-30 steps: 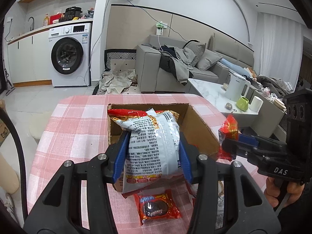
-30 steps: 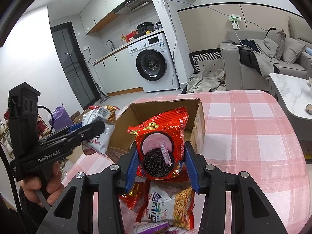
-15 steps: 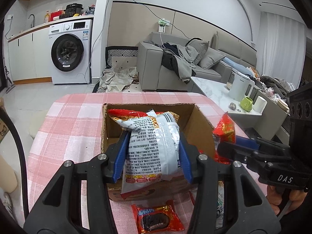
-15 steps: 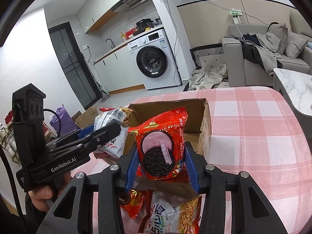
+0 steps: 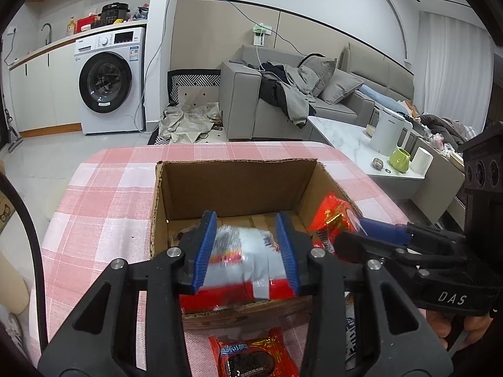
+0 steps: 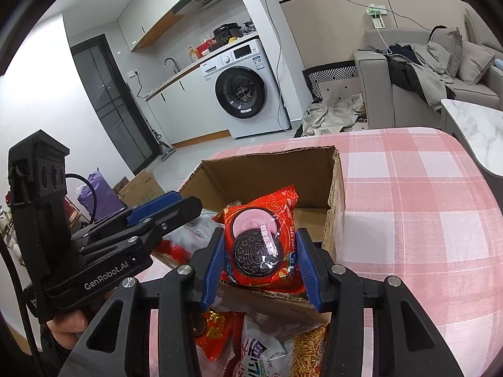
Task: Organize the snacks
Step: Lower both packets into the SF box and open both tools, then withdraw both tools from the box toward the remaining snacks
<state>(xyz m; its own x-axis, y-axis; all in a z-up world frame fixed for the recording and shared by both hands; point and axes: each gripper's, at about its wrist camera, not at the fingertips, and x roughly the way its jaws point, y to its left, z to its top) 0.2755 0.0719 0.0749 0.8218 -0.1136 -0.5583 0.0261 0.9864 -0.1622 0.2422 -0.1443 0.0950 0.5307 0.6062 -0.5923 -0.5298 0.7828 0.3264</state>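
An open cardboard box [image 5: 239, 185] stands on the pink checked tablecloth [image 5: 103, 194]. My left gripper [image 5: 246, 251] is over the box's near edge, its jaws parted around a blurred white and red snack bag [image 5: 242, 257] that lies low inside the box. My right gripper [image 6: 262, 260] is shut on a red cookie packet [image 6: 262, 245] and holds it over the box's near right corner [image 6: 333, 220]. The same packet shows in the left wrist view [image 5: 331, 216].
Loose snacks lie on the cloth in front of the box: a red cookie packet [image 5: 251, 358], a red packet [image 6: 213, 333] and a noodle-snack bag [image 6: 283, 352]. The table's edges drop off at left and right. A marble coffee table [image 5: 352, 144] stands beyond the right edge.
The white snack bag has dropped from upright between my left jaws down into the box. Both grippers have moved forward over the box. My right gripper still holds the cookie packet.
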